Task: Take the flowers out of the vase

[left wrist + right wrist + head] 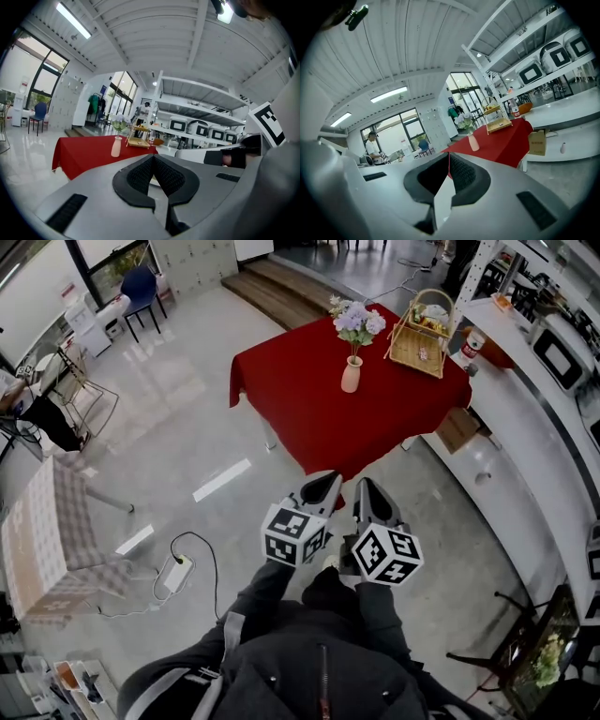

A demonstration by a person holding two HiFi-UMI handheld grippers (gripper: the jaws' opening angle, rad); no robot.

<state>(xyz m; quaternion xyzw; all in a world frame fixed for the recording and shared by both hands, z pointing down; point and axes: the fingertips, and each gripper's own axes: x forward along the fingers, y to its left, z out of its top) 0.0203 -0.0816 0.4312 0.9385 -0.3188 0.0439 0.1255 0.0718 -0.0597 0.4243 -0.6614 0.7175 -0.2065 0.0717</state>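
- Two-handed, holding the left tool [153,161] and the right tool [448,161] side by side out in front of the body, well apart from the counter [300,399].
- Showing both sets of jaws clenched together, pads meeting at the tips, gripping nothing.
- Finding the flowers [356,321] standing upright in the vase [352,374], near the middle of the red-clothed counter, with a wicker basket [420,343] sitting near, toward the far corner.
- Judging the flowers as light and soft: pale blossoms bunching loosely on top, likely crushing or shedding under a hard squeeze.
- Favouring a hold on the gathered stems just above the vase mouth, pinching gently, not grabbing the blooms.
- Reckoning the vase as small, narrow-necked and smooth, probably light enough to be rising along with the stems, and likely breakable if tipping over.
- Suggesting steadying the vase body with one tool while drawing the stems straight up with the other.
- Not telling from here whether the flowers are real or artificial, or how tightly the stems are sitting in the neck.
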